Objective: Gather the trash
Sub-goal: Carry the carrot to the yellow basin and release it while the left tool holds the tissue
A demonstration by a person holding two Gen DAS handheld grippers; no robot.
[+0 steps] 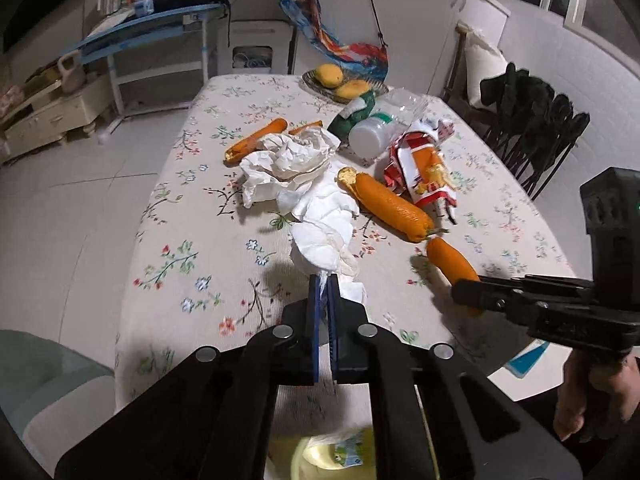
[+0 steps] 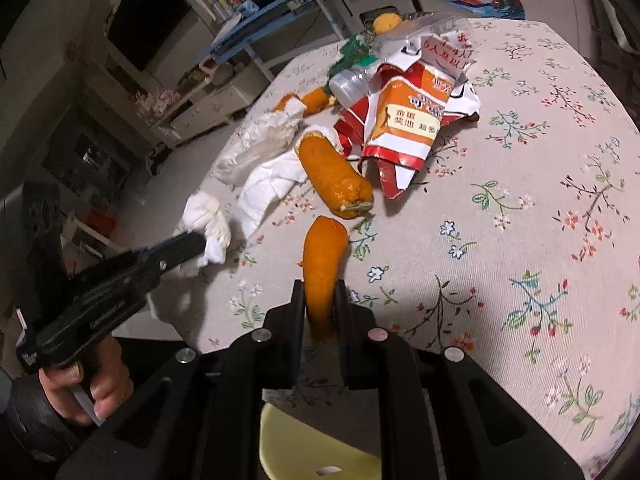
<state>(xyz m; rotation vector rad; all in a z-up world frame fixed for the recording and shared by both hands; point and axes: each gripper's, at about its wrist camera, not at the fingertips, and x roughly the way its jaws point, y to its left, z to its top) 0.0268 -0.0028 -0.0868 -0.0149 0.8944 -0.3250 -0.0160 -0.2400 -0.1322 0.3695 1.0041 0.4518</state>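
Observation:
A white tissue [image 1: 328, 236] trails across the floral tablecloth [image 1: 208, 240], and my left gripper [image 1: 324, 280] is shut on its near end. From the right wrist view, the left gripper [image 2: 196, 246] pinches that tissue [image 2: 212, 228]. My right gripper [image 2: 320, 286] is shut on a curved piece of orange peel [image 2: 324, 256]; the left wrist view shows this peel [image 1: 450, 258] in the right gripper [image 1: 464, 292] just above the cloth. More trash lies behind: a large orange peel [image 1: 392, 206], a red and orange snack wrapper [image 1: 424, 168], crumpled tissues [image 1: 288, 156] and a plastic bottle [image 1: 370, 136].
A plate [image 1: 316, 84] with two yellow fruits stands at the table's far end, beside a green wrapper [image 1: 352, 114] and another peel [image 1: 256, 140]. Dark chairs [image 1: 536, 128] line the right side. Something yellow [image 1: 332, 452] sits below the table's near edge.

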